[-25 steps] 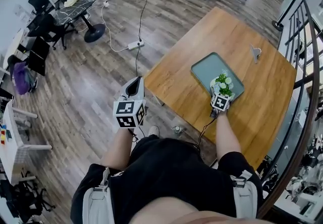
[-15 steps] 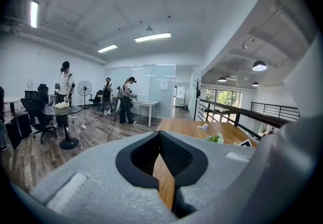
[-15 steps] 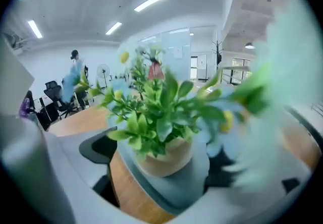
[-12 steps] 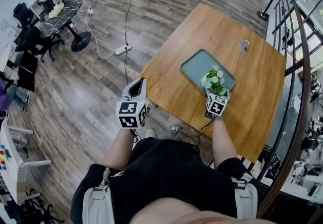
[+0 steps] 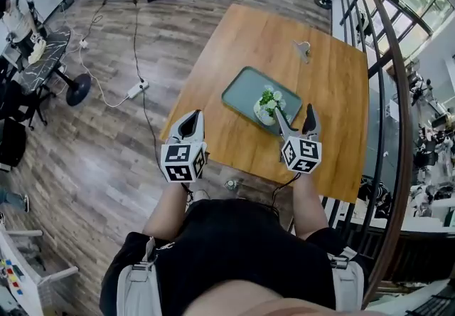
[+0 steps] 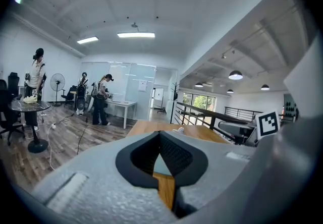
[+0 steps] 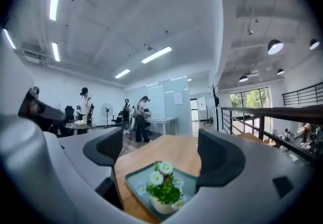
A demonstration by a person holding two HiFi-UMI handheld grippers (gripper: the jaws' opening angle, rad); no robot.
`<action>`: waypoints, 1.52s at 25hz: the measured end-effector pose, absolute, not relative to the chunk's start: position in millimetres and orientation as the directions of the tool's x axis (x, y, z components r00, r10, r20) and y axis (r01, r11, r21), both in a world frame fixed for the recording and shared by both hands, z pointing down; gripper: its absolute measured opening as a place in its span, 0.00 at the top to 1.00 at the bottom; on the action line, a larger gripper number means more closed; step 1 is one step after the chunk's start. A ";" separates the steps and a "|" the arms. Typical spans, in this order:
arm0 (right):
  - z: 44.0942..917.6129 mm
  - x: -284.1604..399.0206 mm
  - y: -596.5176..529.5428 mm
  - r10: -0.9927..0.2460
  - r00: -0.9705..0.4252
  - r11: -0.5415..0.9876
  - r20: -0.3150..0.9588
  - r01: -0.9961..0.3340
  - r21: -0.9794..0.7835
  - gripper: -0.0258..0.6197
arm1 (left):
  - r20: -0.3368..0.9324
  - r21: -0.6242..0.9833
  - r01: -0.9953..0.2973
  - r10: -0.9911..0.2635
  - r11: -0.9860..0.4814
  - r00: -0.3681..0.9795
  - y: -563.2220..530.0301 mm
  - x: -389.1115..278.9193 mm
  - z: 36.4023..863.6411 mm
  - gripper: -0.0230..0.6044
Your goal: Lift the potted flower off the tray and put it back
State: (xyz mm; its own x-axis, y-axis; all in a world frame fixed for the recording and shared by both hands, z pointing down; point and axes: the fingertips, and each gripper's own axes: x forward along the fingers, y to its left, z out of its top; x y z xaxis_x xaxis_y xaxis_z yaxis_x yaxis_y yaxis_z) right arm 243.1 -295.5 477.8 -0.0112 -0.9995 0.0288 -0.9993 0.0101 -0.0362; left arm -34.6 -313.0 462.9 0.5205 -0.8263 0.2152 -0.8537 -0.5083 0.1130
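1. Jaws of the right gripper [image 5: 294, 119] spread wide, just closing slightly, empty, over the near edge of the table [image 5: 327, 94]; left gripper [image 5: 190, 121] jaws pressed together.
2. Potted flower [image 5: 267, 104] stands on the tray [image 5: 238, 90], at its near end; railing [image 5: 380, 94] runs along the table's right edge.

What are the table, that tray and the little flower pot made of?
The table looks like wood with a satin finish: warm brown with faint plank lines. The tray seems to be matte plastic or coated metal, evenly grey-green; I cannot tell which. The pot looks smooth and whitish, so ceramic or plastic.
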 end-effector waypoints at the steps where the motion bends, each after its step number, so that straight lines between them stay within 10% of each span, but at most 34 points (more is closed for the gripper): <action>1: 461.7 244.8 -290.4 -1.000 -0.001 0.001 -0.008 -0.999 -0.047 0.26 | 0.211 0.113 -0.845 -0.818 -0.523 0.535 -313.7 -29.2 460.8 0.94; 8: 403.8 259.5 -254.4 -0.976 0.185 -0.182 -0.117 -0.983 -0.035 0.96 | 0.192 0.109 -0.798 -0.775 -0.593 0.602 -315.5 -7.4 451.6 0.94; 38: 416.5 243.3 -231.5 -0.977 0.211 -0.211 -0.039 -0.977 -0.016 0.97 | 0.170 0.092 -0.743 -0.725 -0.663 0.668 -309.9 5.7 436.1 0.94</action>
State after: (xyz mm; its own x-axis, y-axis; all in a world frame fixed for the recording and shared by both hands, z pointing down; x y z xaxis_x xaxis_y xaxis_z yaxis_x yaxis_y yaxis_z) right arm 243.3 -231.5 416.5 0.2111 -0.9767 -0.0391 -0.9774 -0.2107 -0.0156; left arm 5.7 -309.9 436.1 0.6677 -0.7247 0.1701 -0.7430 -0.6629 0.0923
